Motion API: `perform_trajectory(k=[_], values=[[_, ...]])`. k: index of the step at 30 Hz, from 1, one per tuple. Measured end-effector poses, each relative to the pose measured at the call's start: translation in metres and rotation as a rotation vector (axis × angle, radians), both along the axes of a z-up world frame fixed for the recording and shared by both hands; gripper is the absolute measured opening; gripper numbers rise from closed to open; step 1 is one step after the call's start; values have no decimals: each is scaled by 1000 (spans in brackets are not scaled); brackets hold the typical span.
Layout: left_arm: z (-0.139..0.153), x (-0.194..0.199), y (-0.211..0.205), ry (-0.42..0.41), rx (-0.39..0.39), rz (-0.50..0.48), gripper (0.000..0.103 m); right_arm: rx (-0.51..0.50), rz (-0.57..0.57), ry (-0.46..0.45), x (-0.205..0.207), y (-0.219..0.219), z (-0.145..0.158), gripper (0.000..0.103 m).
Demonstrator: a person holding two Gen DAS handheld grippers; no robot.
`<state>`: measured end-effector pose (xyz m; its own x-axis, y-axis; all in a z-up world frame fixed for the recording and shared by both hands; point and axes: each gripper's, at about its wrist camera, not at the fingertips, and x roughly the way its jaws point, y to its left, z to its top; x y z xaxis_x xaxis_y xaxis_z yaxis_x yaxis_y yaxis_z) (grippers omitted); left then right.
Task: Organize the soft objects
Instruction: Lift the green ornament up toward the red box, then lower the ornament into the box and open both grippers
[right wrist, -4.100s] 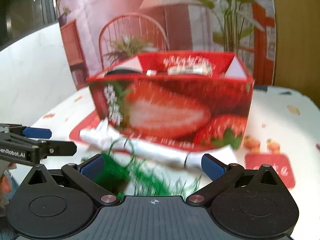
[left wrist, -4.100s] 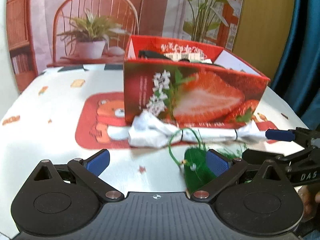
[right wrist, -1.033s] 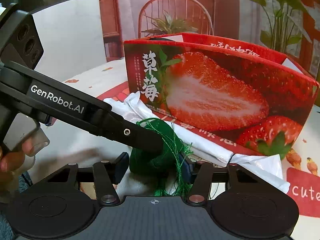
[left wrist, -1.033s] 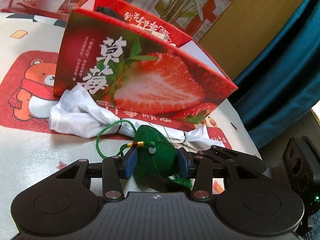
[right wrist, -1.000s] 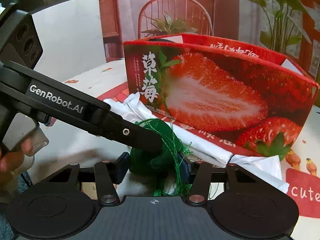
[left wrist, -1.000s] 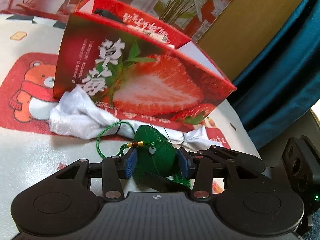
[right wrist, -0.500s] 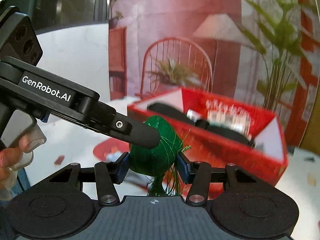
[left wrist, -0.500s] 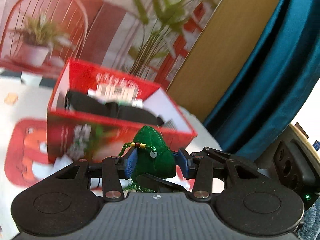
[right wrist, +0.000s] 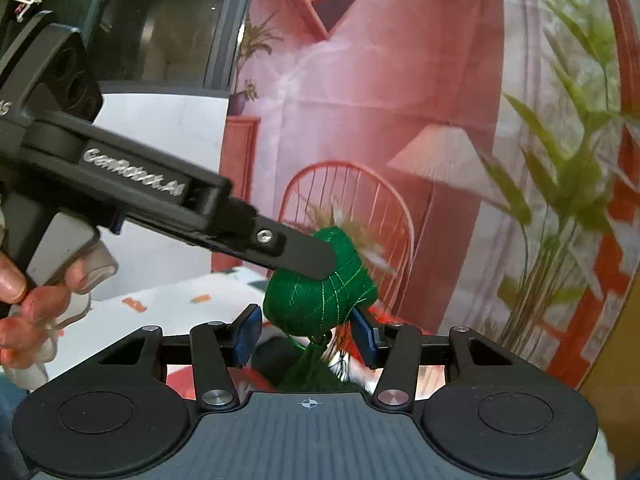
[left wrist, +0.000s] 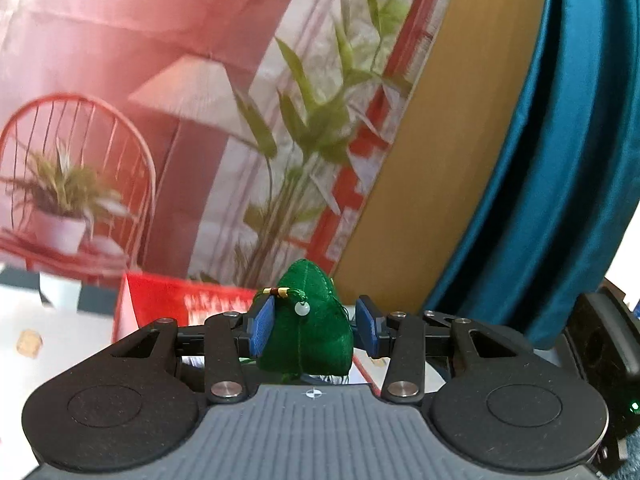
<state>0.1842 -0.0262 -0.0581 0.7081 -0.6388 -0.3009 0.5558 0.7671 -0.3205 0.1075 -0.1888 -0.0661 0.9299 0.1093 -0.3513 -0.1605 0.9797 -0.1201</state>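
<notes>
Both grippers, left gripper (left wrist: 315,326) and right gripper (right wrist: 307,335), remain clamped on the green pouch (left wrist: 306,324), now raised off the table to above the red box (left wrist: 176,304), ready for placement.

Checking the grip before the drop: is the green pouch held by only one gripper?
No. The green pouch sits between the right gripper pads while the left gripper's finger presses it too.

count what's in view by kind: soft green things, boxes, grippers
green stuffed pouch: 1
red box: 1
grippers: 2, left gripper and right gripper, both shut on the pouch
total: 4
</notes>
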Motion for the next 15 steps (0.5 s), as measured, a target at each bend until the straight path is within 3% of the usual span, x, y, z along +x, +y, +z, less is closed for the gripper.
perform_trajectory(k=[6,15], values=[[5,34,1,23,1,24,46,-53,11,-39,39,-5,11,46],[-31,84,8,142,16,48,46,-35,-3,47,103,-20,-24,45]])
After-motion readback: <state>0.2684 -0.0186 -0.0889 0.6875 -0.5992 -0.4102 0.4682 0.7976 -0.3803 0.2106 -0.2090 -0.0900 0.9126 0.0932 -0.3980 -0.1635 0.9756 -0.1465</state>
